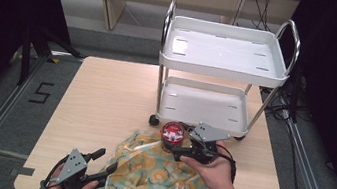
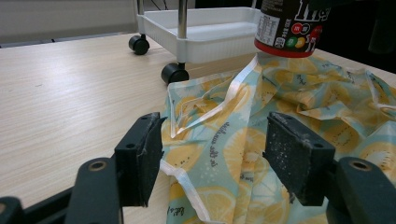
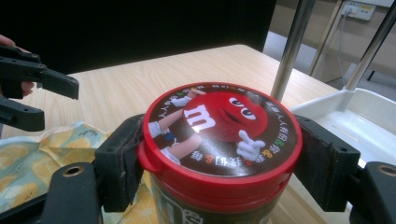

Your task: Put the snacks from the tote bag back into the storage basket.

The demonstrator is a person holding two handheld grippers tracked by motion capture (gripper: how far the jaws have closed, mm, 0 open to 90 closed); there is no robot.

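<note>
The right gripper (image 3: 219, 154) has its two black jaws pressed against opposite sides of the red lid rim of a round, dark-bodied candy jar with a cartoon-printed red lid (image 3: 219, 140); low in the centre of the right gripper view, the pads meet the plastic with no gap showing. In the high view the jar (image 1: 172, 133) sits just below the middle of the frame, at the upper edge of a crumpled yellow-and-teal lemon-print plastic bag (image 1: 157, 176), and appears lifted just clear of it in the left gripper view. The left gripper (image 2: 212, 163), at the lower left of the high view, stands wide open over the bag's near edge, touching nothing.

The grip is on the lid alone, so the smooth, heavy jar could slip or tilt if it swings. The bag's loose folds could catch the base. Behind, in the upper centre, the white two-tier plastic trolley with chrome posts (image 1: 220, 72) stands close; a post or tray rim could knock the jar sideways.
</note>
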